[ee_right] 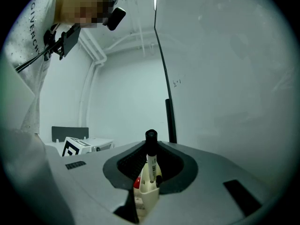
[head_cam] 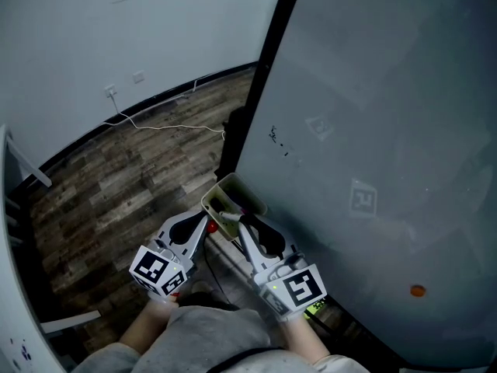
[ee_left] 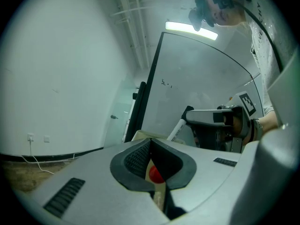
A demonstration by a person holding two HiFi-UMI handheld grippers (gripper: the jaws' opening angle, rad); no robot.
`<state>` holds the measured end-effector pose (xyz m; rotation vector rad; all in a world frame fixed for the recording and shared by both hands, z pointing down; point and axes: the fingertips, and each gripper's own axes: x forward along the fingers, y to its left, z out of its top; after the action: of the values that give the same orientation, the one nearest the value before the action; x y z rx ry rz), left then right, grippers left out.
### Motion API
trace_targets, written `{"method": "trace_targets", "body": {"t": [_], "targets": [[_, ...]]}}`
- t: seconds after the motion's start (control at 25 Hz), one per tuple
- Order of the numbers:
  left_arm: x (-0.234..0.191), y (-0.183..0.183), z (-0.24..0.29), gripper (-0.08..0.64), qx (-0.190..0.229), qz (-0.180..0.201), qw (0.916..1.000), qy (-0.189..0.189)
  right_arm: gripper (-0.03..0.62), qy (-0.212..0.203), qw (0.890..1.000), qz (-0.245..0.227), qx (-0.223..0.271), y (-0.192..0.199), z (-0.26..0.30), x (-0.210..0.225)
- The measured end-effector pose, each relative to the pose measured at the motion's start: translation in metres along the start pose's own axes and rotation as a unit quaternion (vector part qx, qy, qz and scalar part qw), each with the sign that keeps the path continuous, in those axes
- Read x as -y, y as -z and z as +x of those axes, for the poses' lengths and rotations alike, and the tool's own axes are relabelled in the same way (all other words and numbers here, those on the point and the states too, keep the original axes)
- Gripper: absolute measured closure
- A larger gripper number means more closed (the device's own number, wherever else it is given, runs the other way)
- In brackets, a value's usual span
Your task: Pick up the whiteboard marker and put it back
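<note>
A beige pen holder point(head_cam: 233, 186) hangs at the whiteboard's point(head_cam: 373, 130) lower left edge. My right gripper point(head_cam: 242, 225) is shut on a white whiteboard marker point(head_cam: 230, 217) with a black cap. In the right gripper view the marker point(ee_right: 150, 161) stands upright between the jaws of the right gripper point(ee_right: 150, 156), its lower end in the holder point(ee_right: 145, 191) beside a red cap point(ee_right: 137, 183). My left gripper point(head_cam: 203, 225) sits just left of the holder. In its own view the left gripper point(ee_left: 151, 146) has its tips touching, with the red cap point(ee_left: 154, 174) showing behind them and the marker point(ee_left: 177, 129) to the right.
The whiteboard's black frame point(head_cam: 248, 107) runs up beside the holder. A white cable point(head_cam: 171, 127) lies on the wooden floor point(head_cam: 116, 185) below a wall socket point(head_cam: 111, 92). An orange magnet point(head_cam: 418, 291) sticks to the board at the lower right.
</note>
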<state>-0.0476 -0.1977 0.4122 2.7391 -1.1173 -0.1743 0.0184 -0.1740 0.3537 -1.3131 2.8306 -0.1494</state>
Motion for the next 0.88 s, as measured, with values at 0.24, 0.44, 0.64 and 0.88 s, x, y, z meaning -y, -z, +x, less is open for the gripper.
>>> {"method": "trace_targets", "body": {"t": [0.24,0.44,0.64,0.88], "targets": [[-0.002,0.006,0.001,0.545,-0.007,-0.003,1.0,0.0,0.515,0.007,1.0,-0.004,-0.017,0.012,0.0,0.004],[-0.002,0.012,0.003,0.545,-0.014,-0.006,0.9999,-0.002,0.515,-0.004,1.0,0.005,-0.008,0.01,0.002,0.002],[-0.004,0.015,0.002,0.545,-0.017,-0.008,0.9998,-0.004,0.515,-0.007,1.0,0.012,-0.002,0.009,0.004,0.0],[-0.006,0.02,0.001,0.545,-0.019,-0.01,0.9998,-0.006,0.515,-0.003,1.0,0.009,-0.009,0.016,0.004,0.002]]}}
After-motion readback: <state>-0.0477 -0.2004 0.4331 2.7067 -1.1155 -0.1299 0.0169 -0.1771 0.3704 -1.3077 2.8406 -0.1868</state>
